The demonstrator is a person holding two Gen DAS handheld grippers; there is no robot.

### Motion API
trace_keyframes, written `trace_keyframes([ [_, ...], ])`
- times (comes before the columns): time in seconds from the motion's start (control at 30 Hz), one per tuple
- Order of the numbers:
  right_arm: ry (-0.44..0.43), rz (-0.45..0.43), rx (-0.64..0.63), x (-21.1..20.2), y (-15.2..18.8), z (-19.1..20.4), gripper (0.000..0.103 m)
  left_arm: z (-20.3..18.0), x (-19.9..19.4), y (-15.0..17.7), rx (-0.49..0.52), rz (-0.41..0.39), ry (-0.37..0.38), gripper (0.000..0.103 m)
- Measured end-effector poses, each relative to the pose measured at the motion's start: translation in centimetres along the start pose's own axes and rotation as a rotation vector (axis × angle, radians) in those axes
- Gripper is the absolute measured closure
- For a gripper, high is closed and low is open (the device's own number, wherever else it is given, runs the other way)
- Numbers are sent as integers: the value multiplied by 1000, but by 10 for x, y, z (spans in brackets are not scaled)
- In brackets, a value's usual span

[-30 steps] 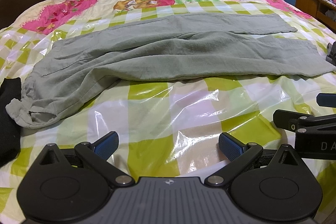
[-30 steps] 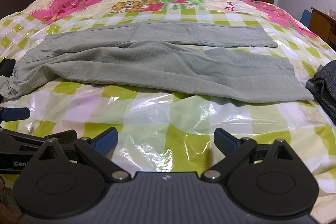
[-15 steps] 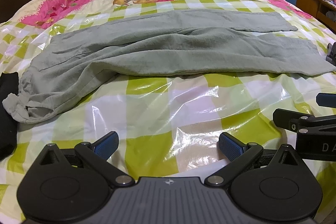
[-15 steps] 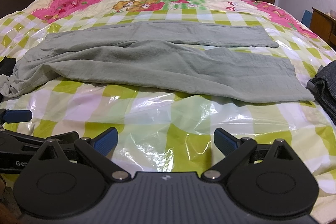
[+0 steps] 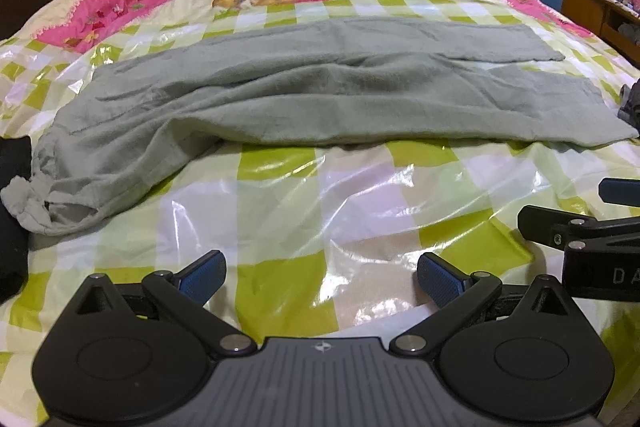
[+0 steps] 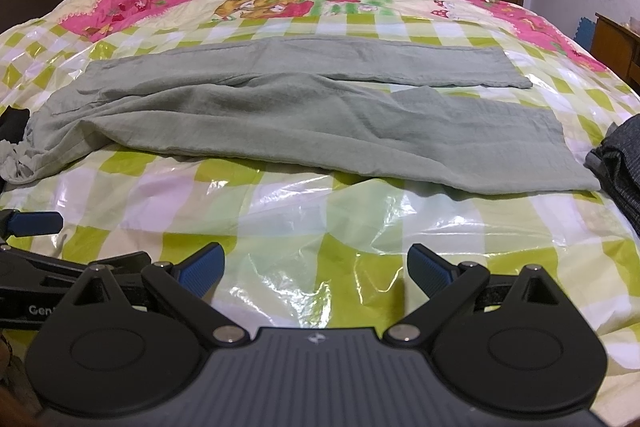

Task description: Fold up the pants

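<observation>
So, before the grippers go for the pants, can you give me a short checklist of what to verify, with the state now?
1. Left gripper open, holding nothing: ok.
2. Right gripper open, holding nothing: ok.
3. Pants spread lengthwise on the bed, both legs visible: ok.
4. Pants flat: not ok, waist end is bunched and the near leg is rumpled.
5. Near leg hem clear of the dark garment: cannot tell, they lie very close.
6. Bed between grippers and pants free: ok.
</observation>
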State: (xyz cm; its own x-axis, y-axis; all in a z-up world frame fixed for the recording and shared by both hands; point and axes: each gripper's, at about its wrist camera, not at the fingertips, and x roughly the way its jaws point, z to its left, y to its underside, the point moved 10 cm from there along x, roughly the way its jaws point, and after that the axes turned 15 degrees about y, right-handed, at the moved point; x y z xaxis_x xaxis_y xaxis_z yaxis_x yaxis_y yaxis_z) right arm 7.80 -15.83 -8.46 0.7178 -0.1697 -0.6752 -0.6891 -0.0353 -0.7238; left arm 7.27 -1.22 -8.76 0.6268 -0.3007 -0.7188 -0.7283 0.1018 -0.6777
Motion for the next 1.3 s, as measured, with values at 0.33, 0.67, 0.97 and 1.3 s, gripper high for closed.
trace_keyframes([
  [0.33,2,10,84,11,-25,-29,15,-14,-11,-39,142,-102,36,0],
  [0.67,-15,-30,-74,48,-60,-36,27,12,8,-72,233,-98,56,0],
  [0.97,-211,-87,-455,66,-73,43,29,87,11,-62,238,-19,11,0],
  [1.3,-256,36,-627,72,-54,68,101,145,13,-39,51,71,147,48],
])
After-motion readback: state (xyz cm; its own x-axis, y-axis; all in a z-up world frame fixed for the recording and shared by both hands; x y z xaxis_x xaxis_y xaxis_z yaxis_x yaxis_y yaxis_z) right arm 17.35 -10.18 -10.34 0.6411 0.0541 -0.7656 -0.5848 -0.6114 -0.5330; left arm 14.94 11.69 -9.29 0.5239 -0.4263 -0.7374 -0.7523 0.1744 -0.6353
